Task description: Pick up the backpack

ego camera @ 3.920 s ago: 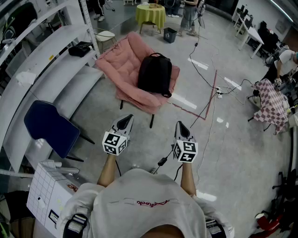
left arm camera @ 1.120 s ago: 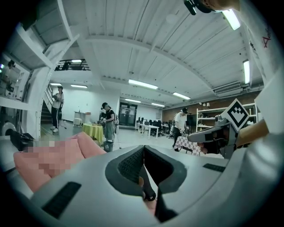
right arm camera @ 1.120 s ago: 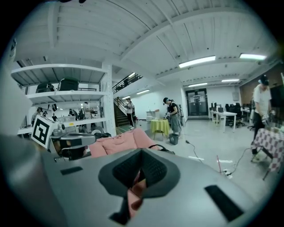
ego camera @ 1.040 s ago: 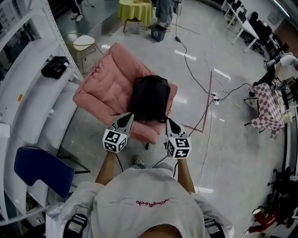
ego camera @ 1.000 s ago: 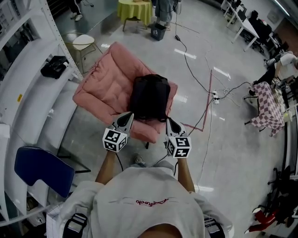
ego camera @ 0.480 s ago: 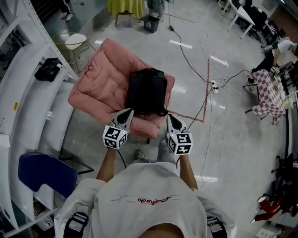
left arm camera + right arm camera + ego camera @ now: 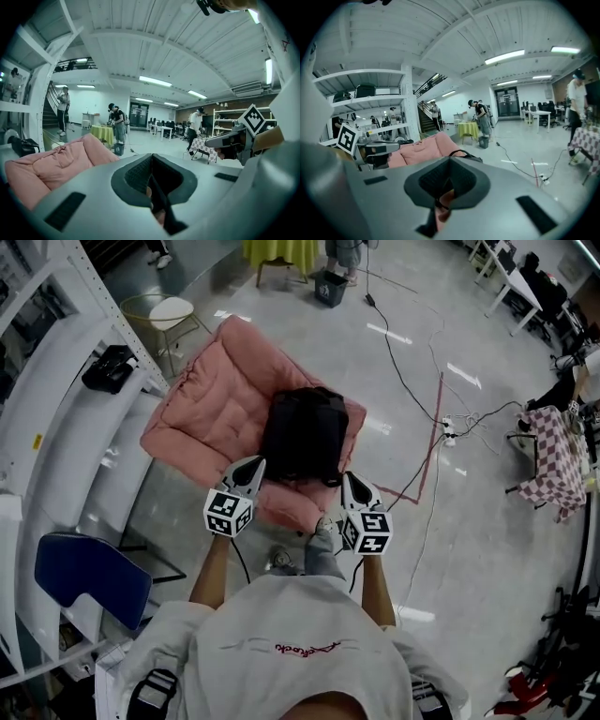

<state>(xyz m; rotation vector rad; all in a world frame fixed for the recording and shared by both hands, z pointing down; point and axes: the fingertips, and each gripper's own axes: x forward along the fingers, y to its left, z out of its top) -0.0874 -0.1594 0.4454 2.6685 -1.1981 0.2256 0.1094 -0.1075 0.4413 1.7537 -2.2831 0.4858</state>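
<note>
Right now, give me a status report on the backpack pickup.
Left gripper shut, empty. Right gripper shut, empty. Backpack on pink armchair, just ahead of both. Nothing in the way.

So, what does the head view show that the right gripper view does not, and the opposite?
Only the head view: the blue chair and the whole black backpack lying on the pink armchair. Only the right gripper view: the ceiling lights and the staircase. Both: the armchair, the backpack (just its top in the gripper view) and the yellow-green table.
</note>
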